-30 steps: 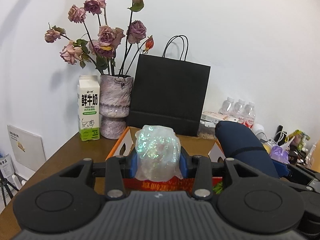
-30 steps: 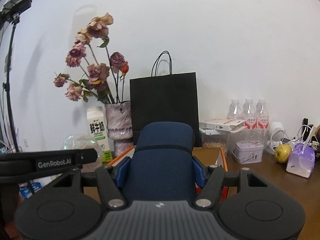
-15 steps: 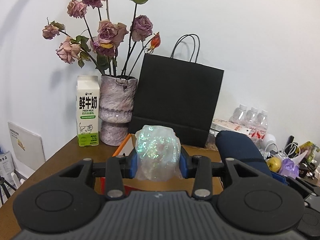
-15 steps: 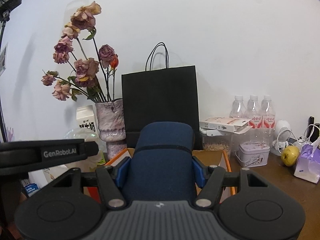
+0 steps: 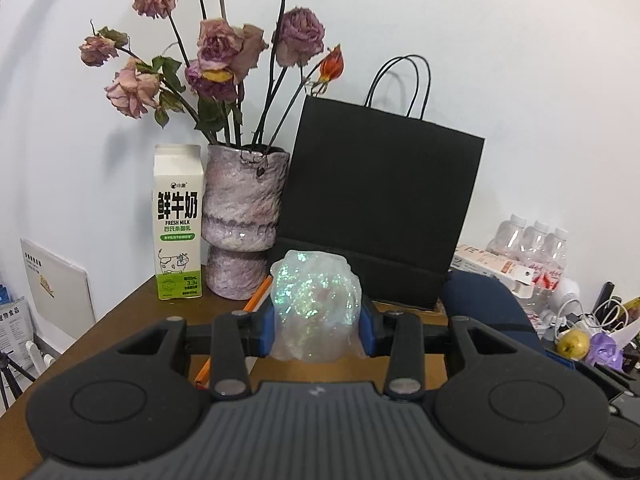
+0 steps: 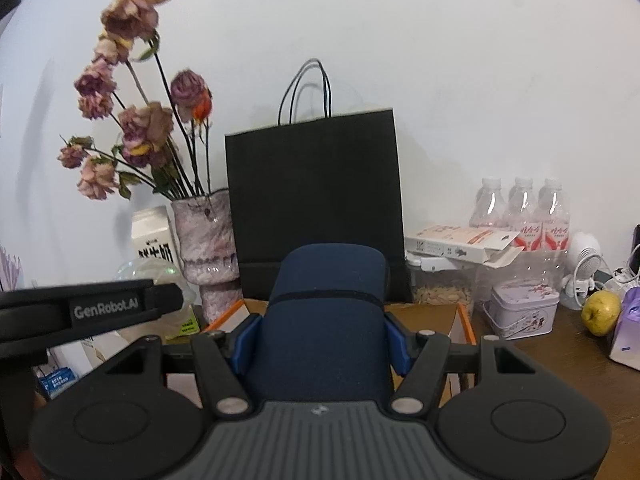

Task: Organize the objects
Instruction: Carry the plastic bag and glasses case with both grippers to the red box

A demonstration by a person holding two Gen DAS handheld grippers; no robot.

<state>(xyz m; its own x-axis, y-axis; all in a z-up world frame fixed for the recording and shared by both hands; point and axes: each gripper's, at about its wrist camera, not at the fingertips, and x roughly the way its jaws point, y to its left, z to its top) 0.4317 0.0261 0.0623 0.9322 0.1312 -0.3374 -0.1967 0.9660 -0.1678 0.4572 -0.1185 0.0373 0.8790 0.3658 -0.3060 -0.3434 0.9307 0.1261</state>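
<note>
Left wrist view: left gripper (image 5: 316, 326) clamped on iridescent crinkled bundle (image 5: 316, 304), right gripper (image 6: 320, 340) clamped on upright navy pouch (image 6: 326, 320), both just above orange-edged cardboard box (image 6: 460, 320) lying directly ahead and below, neither hand clearly nearer.

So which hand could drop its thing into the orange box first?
Probably the right. Its tongs hold the blue pouch right above the orange box. The left tongs hold the shiny crinkly ball nearer the box's left edge.
</note>
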